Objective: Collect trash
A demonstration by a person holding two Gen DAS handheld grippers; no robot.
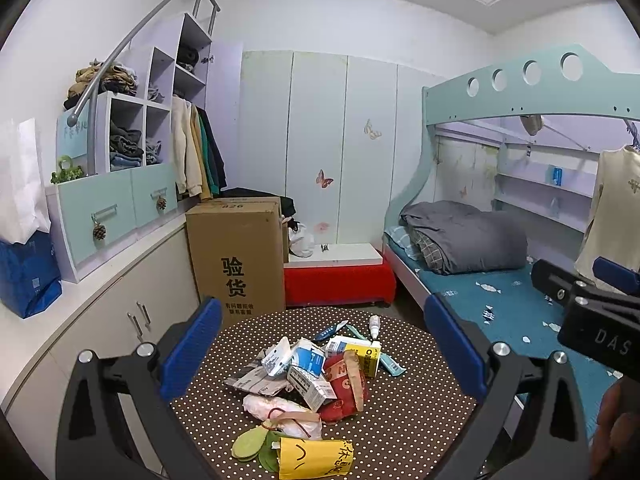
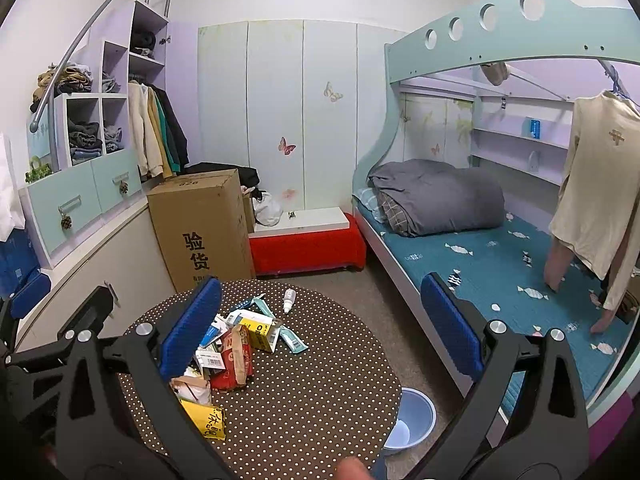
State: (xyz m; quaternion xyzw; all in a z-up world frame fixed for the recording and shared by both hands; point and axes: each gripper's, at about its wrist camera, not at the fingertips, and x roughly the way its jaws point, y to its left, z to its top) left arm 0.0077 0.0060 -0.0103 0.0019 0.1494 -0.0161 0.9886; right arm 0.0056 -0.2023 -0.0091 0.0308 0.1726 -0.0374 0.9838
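Observation:
A heap of trash [image 1: 316,376] lies on a round brown dotted table [image 1: 420,420]: small cartons, a red packet [image 1: 344,384], a yellow box [image 1: 366,356], a yellow paper piece [image 1: 312,458], a white dropper bottle [image 1: 375,326]. My left gripper [image 1: 324,348] hovers open above the heap, its blue pads wide apart. The same trash heap [image 2: 236,348] sits left of centre in the right wrist view. My right gripper [image 2: 320,332] is open over the table [image 2: 320,392], empty. The right gripper's body [image 1: 592,308] shows at the left view's right edge.
A pale blue basin [image 2: 412,416] stands on the floor under the table's right edge. A tall cardboard box [image 1: 236,256] and a red bench [image 1: 336,284] are behind the table. A bunk bed [image 2: 500,256] fills the right, cabinets [image 1: 120,312] the left.

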